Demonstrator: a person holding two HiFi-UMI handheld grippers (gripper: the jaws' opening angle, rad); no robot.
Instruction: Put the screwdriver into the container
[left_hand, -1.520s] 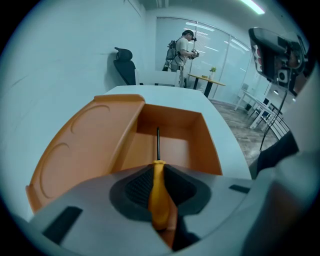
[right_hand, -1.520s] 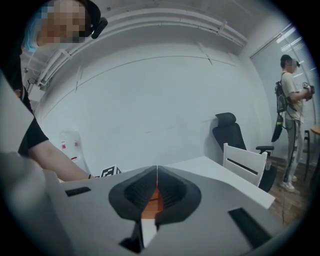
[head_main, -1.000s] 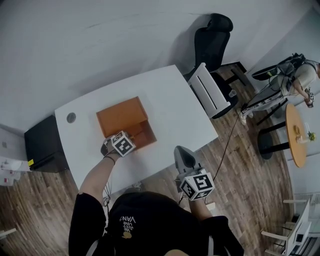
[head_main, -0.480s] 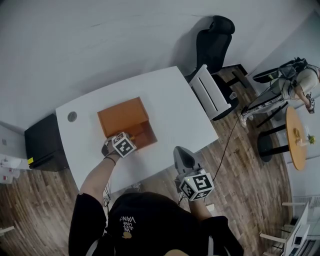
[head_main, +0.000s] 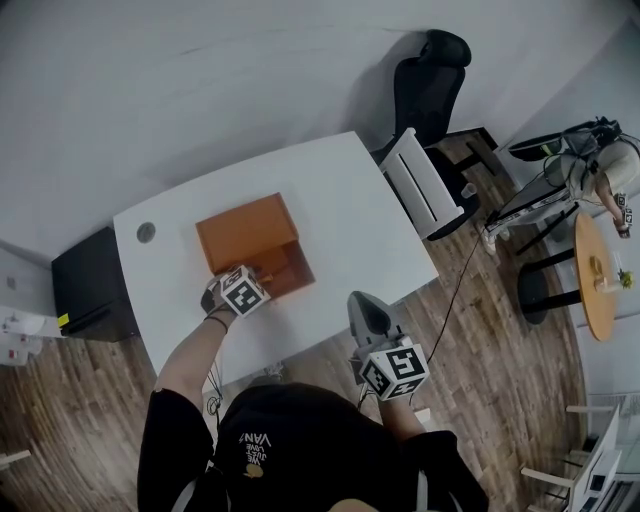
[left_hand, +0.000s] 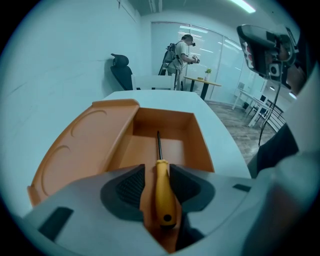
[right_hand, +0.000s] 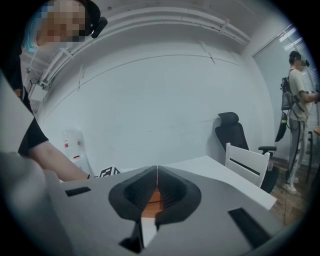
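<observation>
Left gripper (left_hand: 156, 172) fingers (left_hand: 131, 186) just opened, screwdriver (left_hand: 163, 195) between them, over container (left_hand: 100, 140)

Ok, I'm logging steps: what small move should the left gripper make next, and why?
Probably lift the left gripper straight up and away. Its jaws have just been opening, the screwdriver appears free between them, and its shaft is already inside the orange container.

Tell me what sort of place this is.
Most likely an office or meeting room: a white desk, a black office chair against a plain white wall, wood-look flooring, and glass partitions behind a round side table.
</observation>
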